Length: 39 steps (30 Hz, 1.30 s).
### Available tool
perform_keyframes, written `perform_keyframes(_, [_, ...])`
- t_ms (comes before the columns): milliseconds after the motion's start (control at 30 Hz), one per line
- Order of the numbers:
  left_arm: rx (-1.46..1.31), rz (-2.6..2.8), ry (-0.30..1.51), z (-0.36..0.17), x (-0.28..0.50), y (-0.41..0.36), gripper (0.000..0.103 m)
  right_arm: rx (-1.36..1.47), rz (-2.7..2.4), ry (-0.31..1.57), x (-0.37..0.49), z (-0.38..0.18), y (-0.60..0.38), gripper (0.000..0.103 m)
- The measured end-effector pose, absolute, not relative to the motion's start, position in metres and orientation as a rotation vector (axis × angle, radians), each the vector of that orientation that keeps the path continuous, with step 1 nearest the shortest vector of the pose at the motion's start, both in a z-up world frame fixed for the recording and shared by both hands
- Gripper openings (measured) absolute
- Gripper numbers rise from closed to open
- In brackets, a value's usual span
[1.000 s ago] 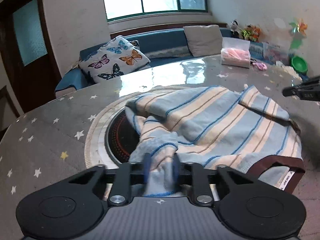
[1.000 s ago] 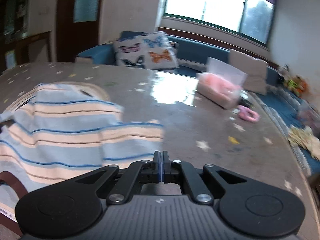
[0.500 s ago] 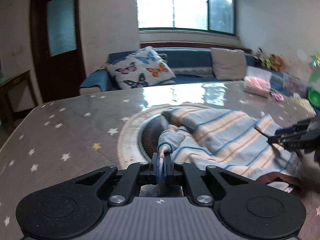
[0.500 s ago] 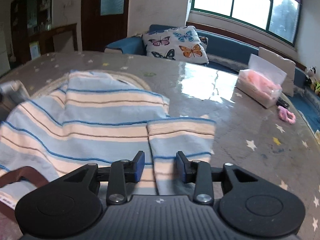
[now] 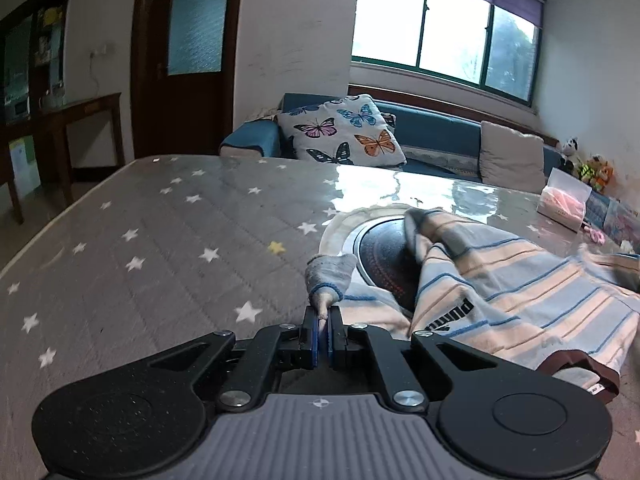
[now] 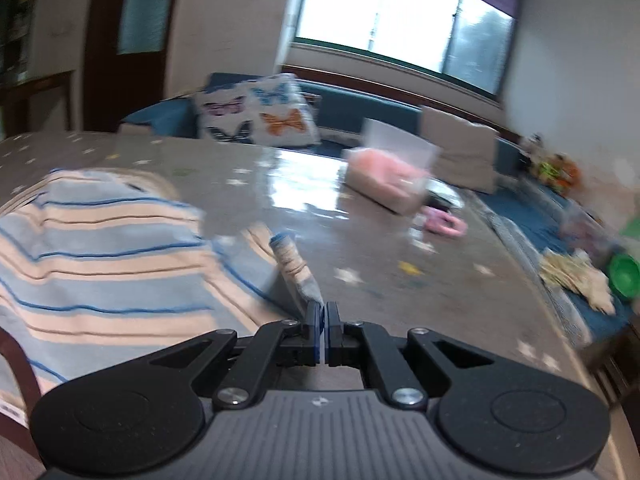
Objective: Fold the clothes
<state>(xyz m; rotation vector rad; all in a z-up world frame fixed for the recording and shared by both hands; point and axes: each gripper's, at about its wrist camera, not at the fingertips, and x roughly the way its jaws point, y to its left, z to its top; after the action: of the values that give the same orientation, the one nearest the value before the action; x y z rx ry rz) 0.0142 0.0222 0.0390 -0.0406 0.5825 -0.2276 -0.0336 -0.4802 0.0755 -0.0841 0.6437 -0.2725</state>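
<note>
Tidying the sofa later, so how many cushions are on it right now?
2: a butterfly cushion at the sofa's left end, a plain beige cushion further right. Others may be hidden.

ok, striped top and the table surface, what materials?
Striped top: soft knit, likely cotton; it drapes and bunches where the left claw pinches it. Table: quilted star fabric under a glossy clear sheet, probably glass or plastic; it mirrors the window.

both grippers (image 5: 322,334) (image 6: 321,334): black linkage, silver screws, blue pads, grey ribbed base.
</note>
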Motion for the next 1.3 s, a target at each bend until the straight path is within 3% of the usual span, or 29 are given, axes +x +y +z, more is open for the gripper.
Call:
perform_keyframes(367, [-0.059,-0.276,0.627,0.035,-0.025,0.037,0.005,-0.066,-0.549,0.685,-0.122,0.073,-0.504,0.001])
perform_keyframes(567, [-0.037,-0.248,0.665,0.033,-0.032,0.05,0.012,-0.019,-0.491,0.71,-0.136,0.081,-0.511,0.004])
perform_keyframes(633, [-0.032,-0.222,0.647,0.038,-0.033,0.054,0.023,-0.027,-0.447,0.685,-0.125,0.087,-0.504,0.013])
perform_keyframes(700, [-0.018,-0.177,0.623,0.046,-0.032,0.058,0.049,-0.04,-0.387,0.67,-0.11,0.093,-0.495,0.029])
perform_keyframes(800, [-0.006,-0.138,0.607,0.056,-0.027,0.061,0.056,-0.069,-0.302,0.65,-0.081,0.098,-0.481,0.043])
perform_keyframes(1000, [0.034,-0.088,0.604,0.068,0.009,0.045,0.077,-0.042,-0.153,0.656,-0.014,0.102,-0.466,0.048])
perform_keyframes(1300, [0.068,-0.103,0.63,0.067,0.094,-0.011,0.076,0.004,-0.059,0.73,0.088,0.085,-0.469,0.051])
